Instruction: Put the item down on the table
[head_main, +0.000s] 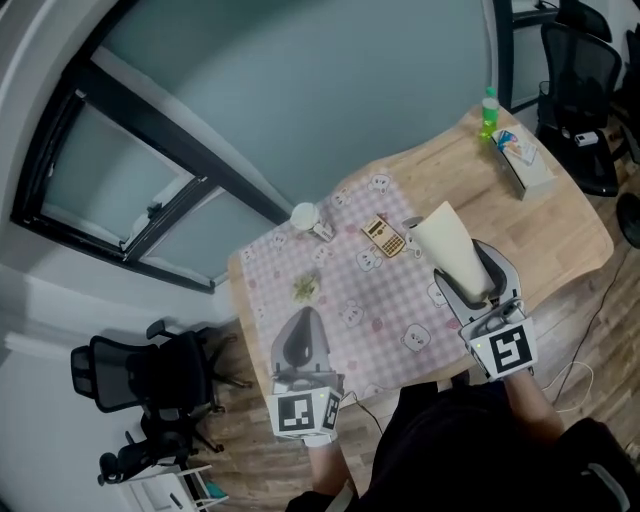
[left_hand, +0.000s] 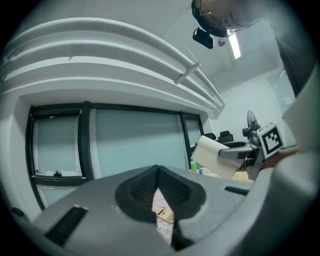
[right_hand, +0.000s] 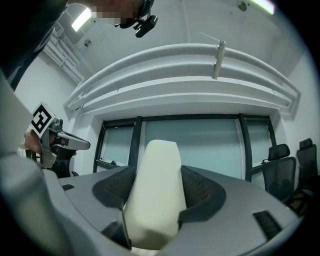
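Observation:
A cream, oblong block (head_main: 445, 245) is held above the right part of the pink checked cloth (head_main: 345, 285), tilted up and away from me. My right gripper (head_main: 468, 285) is shut on its lower end; in the right gripper view the block (right_hand: 156, 180) fills the space between the dark pads (right_hand: 205, 190). My left gripper (head_main: 303, 322) hovers over the cloth's near edge, its jaws closed to a point with nothing in them. In the left gripper view the jaws (left_hand: 159, 175) meet at the tip, and the block (left_hand: 214, 156) shows to the right.
On the cloth lie a yellow calculator (head_main: 384, 236), a white cup (head_main: 303, 214) and a small green scrap (head_main: 305, 288). A green bottle (head_main: 488, 114) and a tissue box (head_main: 522, 158) stand at the far right of the wooden table (head_main: 565, 235). Office chairs (head_main: 150, 375) flank it.

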